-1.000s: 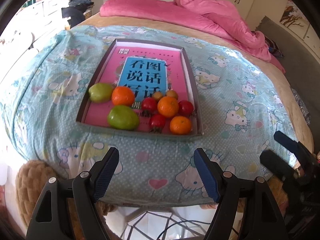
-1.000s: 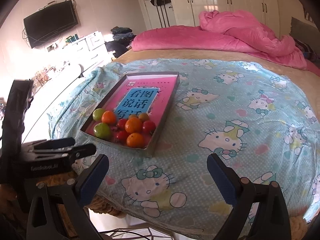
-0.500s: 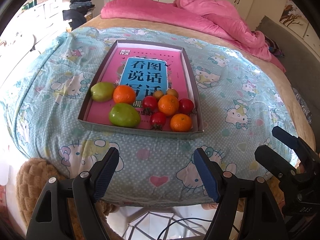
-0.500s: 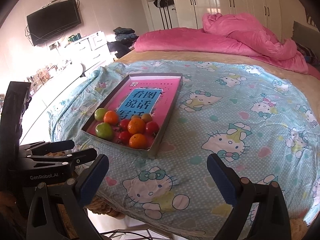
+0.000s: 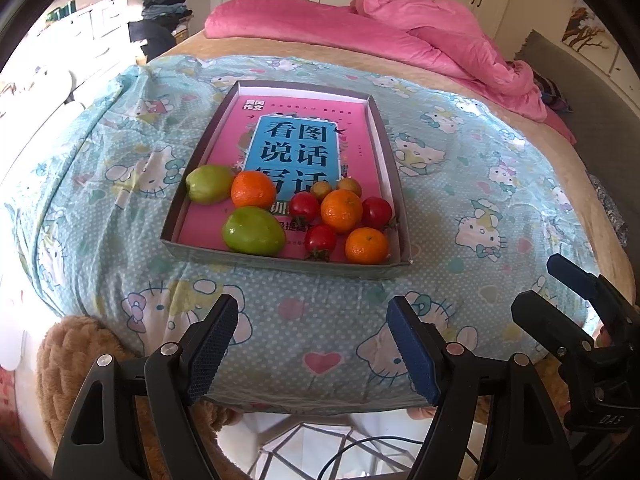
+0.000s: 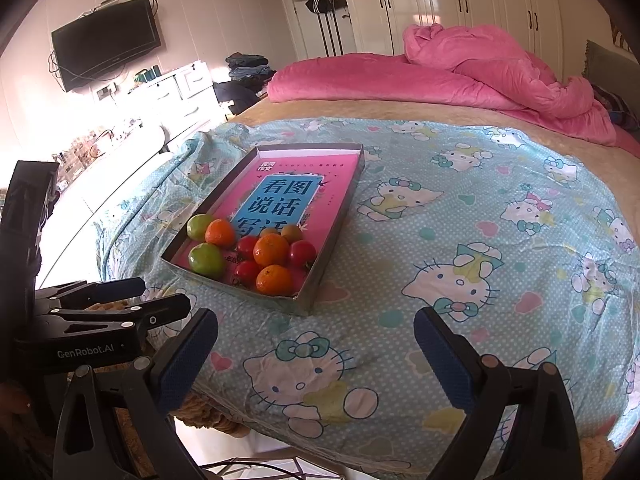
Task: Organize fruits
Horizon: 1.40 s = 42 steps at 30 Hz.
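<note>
A shallow grey tray [image 5: 280, 262] lies on the cartoon-cat bedspread [image 5: 480, 184], lined with a pink book [image 5: 296, 144]. At its near end sit two green fruits [image 5: 253, 231], three oranges [image 5: 341, 211], three red tomatoes [image 5: 320, 240] and two small brownish fruits [image 5: 321, 189]. My left gripper [image 5: 314, 332] hovers open over the bed's near edge, short of the tray, with nothing between its blue pads. My right gripper [image 6: 316, 332] is open and empty too, right of the tray [image 6: 336, 240]. Each gripper shows in the other's view: the right gripper [image 5: 538, 286], the left gripper [image 6: 160, 296].
A crumpled pink duvet [image 5: 420, 40] fills the far end of the bed. A brown fluffy thing [image 5: 68, 356] pokes out below the near edge. White drawers [image 6: 180, 88] and a wall-mounted TV [image 6: 106, 44] stand to the left. Bare bedspread stretches right of the tray.
</note>
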Each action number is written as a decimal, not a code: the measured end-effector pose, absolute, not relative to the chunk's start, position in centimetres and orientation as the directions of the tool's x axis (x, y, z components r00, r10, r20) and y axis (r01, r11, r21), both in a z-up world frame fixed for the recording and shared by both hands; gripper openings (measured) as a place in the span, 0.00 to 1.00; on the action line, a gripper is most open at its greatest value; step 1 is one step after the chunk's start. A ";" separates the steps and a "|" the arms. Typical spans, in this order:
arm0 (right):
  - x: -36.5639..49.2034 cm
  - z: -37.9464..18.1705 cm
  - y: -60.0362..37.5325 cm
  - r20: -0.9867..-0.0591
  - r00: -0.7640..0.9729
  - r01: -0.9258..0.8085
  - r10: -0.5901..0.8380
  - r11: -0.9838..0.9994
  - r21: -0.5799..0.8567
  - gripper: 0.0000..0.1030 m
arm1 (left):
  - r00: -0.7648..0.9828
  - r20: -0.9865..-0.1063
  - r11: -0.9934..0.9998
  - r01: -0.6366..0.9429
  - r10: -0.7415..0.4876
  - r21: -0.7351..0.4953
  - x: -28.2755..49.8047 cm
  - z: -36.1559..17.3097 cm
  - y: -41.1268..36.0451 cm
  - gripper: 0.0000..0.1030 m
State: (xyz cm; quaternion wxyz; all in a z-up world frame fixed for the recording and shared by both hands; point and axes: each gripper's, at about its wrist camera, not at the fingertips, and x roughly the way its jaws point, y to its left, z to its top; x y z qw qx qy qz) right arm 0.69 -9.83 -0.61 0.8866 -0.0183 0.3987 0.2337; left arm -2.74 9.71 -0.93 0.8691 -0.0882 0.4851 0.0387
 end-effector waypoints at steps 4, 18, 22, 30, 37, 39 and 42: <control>0.6 -0.6 -9.9 -0.715 0.575 -0.426 0.398 0.891 0.154 0.96 | 0.530 -0.848 0.982 -0.153 -0.014 -0.111 -2.8 -0.8 9.7 0.76; 0.7 -0.7 -9.9 -0.718 0.573 -0.423 0.394 0.893 0.153 0.96 | 0.532 -0.847 0.982 -0.160 0.000 -0.100 -2.9 -0.6 9.9 0.76; 0.7 -0.7 -9.9 -0.719 0.573 -0.423 0.394 0.893 0.153 0.96 | 0.531 -0.847 0.982 -0.158 0.001 -0.098 -2.8 -0.6 9.9 0.76; 0.7 -0.6 -9.9 -0.718 0.575 -0.422 0.394 0.894 0.152 0.96 | 0.534 -0.845 0.983 -0.162 0.010 -0.090 -2.8 -0.6 9.8 0.76; 0.7 -0.7 -9.9 -0.719 0.574 -0.421 0.392 0.894 0.151 0.96 | 0.538 -0.843 0.983 -0.162 0.017 -0.084 -2.9 -0.4 9.9 0.76; 0.7 -0.7 -9.9 -0.719 0.573 -0.421 0.393 0.894 0.152 0.96 | 0.538 -0.843 0.983 -0.163 0.019 -0.083 -2.9 -0.4 10.0 0.76; 0.7 -0.7 -9.8 -0.719 0.573 -0.422 0.393 0.894 0.152 0.96 | 0.538 -0.842 0.983 -0.167 0.022 -0.081 -2.9 -0.4 10.0 0.76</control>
